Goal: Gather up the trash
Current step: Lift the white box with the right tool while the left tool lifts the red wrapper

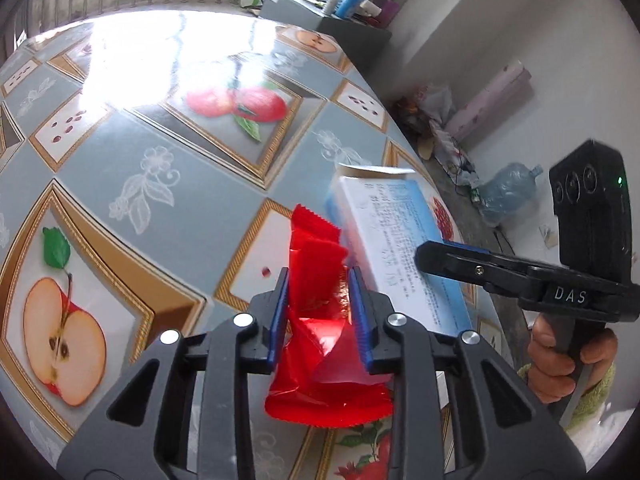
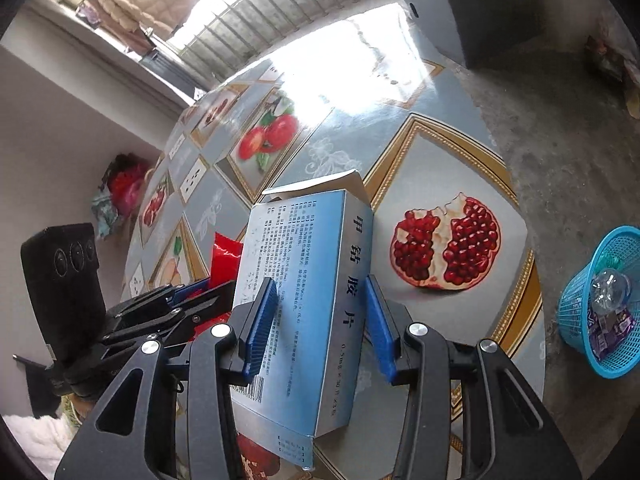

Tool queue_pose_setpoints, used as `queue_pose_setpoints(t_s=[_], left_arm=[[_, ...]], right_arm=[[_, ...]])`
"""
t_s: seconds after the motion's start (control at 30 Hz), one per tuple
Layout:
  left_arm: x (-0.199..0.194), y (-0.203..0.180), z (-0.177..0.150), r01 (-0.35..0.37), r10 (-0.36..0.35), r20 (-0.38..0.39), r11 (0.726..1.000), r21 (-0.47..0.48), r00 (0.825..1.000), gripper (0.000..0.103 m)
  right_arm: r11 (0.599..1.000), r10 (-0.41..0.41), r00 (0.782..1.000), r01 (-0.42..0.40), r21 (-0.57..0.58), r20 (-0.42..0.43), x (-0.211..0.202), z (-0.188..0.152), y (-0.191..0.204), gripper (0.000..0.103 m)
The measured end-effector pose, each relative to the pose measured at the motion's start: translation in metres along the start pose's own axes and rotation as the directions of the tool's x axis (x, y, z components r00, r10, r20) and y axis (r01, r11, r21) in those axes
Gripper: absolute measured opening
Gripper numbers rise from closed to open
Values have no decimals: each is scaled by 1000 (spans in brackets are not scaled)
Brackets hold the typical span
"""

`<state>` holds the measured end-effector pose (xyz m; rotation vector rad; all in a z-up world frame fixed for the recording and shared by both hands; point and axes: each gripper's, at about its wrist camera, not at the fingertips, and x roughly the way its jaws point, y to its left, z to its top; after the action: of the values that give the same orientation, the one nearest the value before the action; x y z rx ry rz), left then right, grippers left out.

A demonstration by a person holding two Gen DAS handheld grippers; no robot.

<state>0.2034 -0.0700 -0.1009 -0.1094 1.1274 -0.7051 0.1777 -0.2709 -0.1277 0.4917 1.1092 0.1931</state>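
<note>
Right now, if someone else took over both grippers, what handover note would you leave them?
Left gripper: shut on the crumpled red wrapper, held over the table.
Right gripper: shut on the blue medicine box, its end flap open, also above the tabletop.
Blue basket: on the floor to the right of the table, already holding a clear plastic bottle and some wrappers.
Done: both pieces picked up.
Left: carry both to the basket and release them.

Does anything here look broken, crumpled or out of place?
Yes. The red wrapper in the left hand-held gripper is crumpled and empty-looking. The blue medicine box in the right hand-held gripper has its end flap hanging open. Nothing looks spilled on the table.
</note>
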Motion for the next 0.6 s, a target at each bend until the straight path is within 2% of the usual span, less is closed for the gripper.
queue_pose_setpoints(t_s=[0.3, 0.5, 0.57, 0.6], left_arm=[[-22, -15, -50, 15, -12, -51, 998, 69, 999, 23], [-26, -11, -59, 8, -7, -23, 999, 53, 1000, 20], [-27, -9, -60, 0, 1, -16, 999, 53, 1000, 19], [-28, -7, -61, 0, 0, -13, 999, 48, 1000, 19]], right_arm=[[996, -13, 999, 9, -91, -47, -19, -44, 12, 42], [995, -77, 997, 77, -62, 0, -34, -52, 5, 43], [994, -98, 995, 99, -46, 7, -36, -53, 7, 47], [994, -98, 995, 99, -40, 10, -38, -54, 8, 55]])
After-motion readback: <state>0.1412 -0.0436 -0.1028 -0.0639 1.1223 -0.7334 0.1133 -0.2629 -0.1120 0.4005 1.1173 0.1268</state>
